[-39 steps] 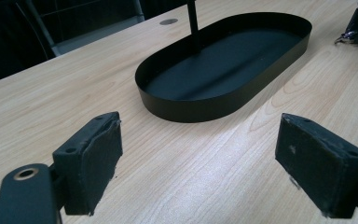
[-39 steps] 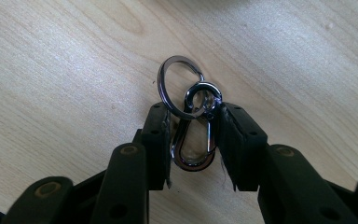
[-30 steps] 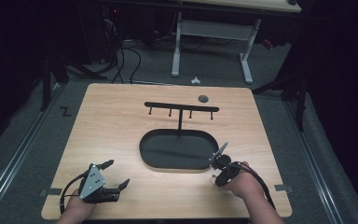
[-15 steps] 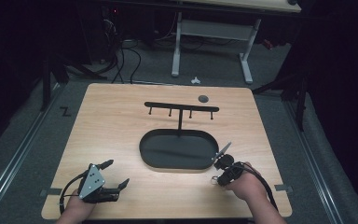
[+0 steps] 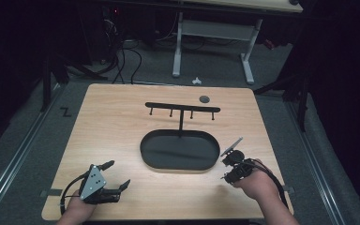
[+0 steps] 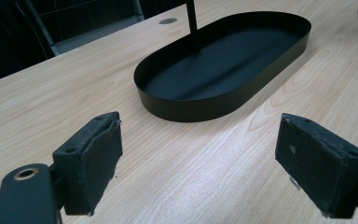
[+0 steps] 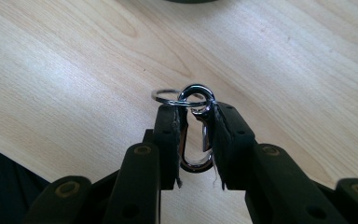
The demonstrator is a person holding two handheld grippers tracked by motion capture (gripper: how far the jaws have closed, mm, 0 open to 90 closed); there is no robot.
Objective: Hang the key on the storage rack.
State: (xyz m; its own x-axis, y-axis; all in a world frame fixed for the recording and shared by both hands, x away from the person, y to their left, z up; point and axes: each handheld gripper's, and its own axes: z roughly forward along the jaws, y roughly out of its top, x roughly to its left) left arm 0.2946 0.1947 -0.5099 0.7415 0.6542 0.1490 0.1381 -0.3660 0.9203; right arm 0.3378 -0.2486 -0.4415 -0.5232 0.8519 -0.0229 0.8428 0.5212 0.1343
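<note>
Two black pads of the right gripper (image 7: pixel 195 122) are clamped on a silver snap hook (image 7: pixel 196 133), held above the wooden table (image 7: pixel 74 70); the left gripper (image 6: pixel 200 158) is spread wide, nothing between its pads.

The right gripper (image 7: pixel 196 140) has its fingers (image 7: pixel 168 140) clamped on a silver snap hook (image 7: pixel 196 133), one pad on each side. A key ring (image 7: pixel 165 95) hangs through the hook's top eye, above the pale wooden counter (image 7: pixel 74 70).
</note>
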